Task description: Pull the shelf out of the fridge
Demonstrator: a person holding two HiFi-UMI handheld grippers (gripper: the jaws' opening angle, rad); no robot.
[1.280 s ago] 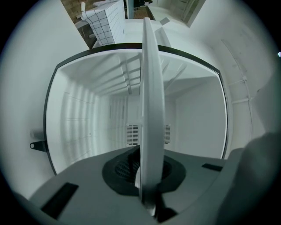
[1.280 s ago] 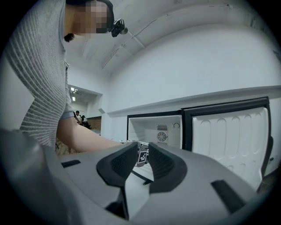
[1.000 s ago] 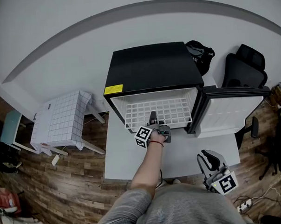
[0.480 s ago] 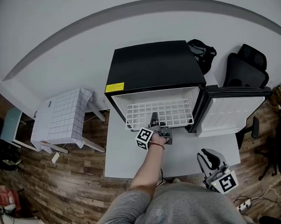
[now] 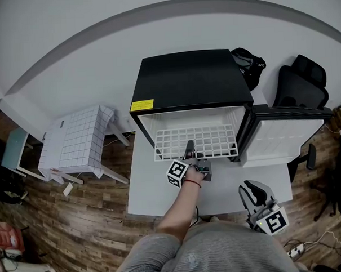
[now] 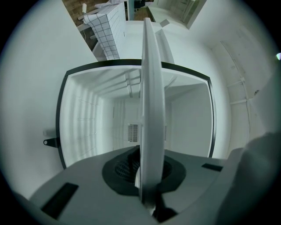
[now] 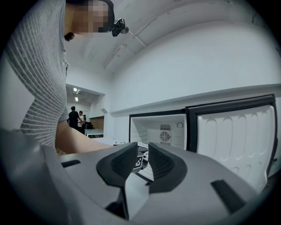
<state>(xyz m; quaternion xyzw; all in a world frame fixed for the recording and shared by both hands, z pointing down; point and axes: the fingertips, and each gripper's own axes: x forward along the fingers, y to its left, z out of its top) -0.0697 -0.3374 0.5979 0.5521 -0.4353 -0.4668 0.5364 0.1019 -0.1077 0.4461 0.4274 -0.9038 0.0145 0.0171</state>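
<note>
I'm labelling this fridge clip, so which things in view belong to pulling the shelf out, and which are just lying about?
Job: black mini fridge, door open; white wire shelf, partly out; left hand-held gripper, shut on its front edge.
Lying about: right hand-held gripper, open and empty; black office chair; black bag behind the fridge; grid-patterned white cloth at the left.

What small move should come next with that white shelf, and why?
Probably pull straight back toward the person: the left gripper is shut on the shelf's front edge, and the shelf is only partly out of the open fridge.
</note>
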